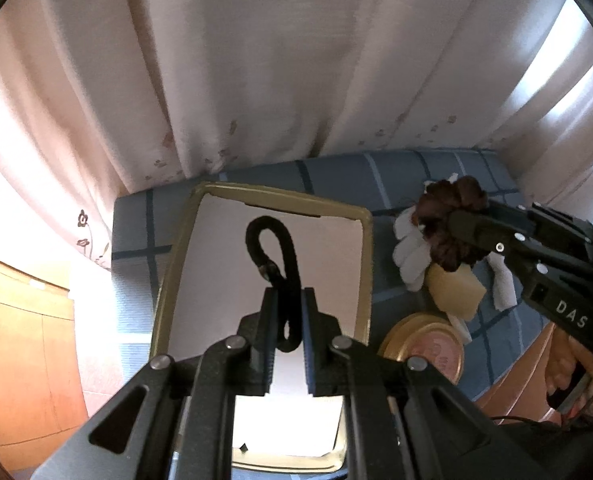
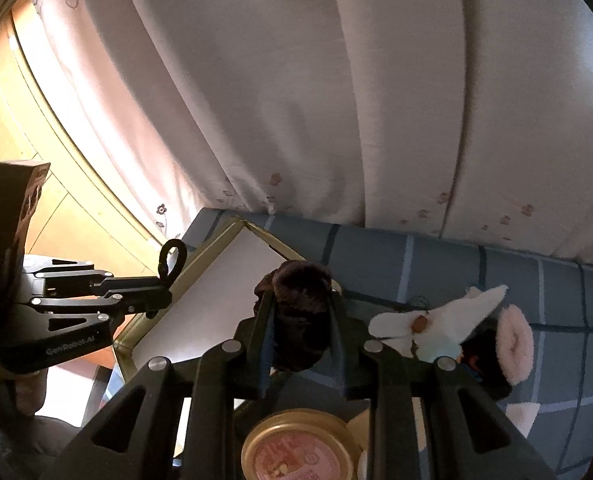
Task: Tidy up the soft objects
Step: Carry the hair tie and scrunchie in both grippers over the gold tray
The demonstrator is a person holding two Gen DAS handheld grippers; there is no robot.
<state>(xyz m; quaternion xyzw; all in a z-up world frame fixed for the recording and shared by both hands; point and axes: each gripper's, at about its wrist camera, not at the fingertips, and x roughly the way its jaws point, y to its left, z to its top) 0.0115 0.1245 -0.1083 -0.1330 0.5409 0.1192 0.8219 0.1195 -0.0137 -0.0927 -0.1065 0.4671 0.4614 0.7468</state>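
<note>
My left gripper (image 1: 289, 312) is shut on a black hair tie (image 1: 274, 248), a thin loop that sticks up above the gold-rimmed white tray (image 1: 362, 240). In the right wrist view the left gripper (image 2: 164, 288) holds the black hair tie (image 2: 172, 258) over the tray's left edge (image 2: 212, 244). My right gripper (image 2: 300, 320) is shut on a brown fluffy scrunchie (image 2: 302, 292), held above the blue checked surface by the tray's right side. The right gripper (image 1: 462, 226) with the scrunchie (image 1: 452, 204) also shows in the left wrist view.
A white flower-shaped plush (image 2: 436, 320), a pink scrunchie (image 2: 514, 344), a yellow sponge (image 1: 456, 290) and a round gold-lidded tin (image 2: 296, 448) lie on the blue checked cloth (image 2: 436, 264). Pale curtains hang behind. A wooden cabinet (image 1: 20, 340) stands at the left.
</note>
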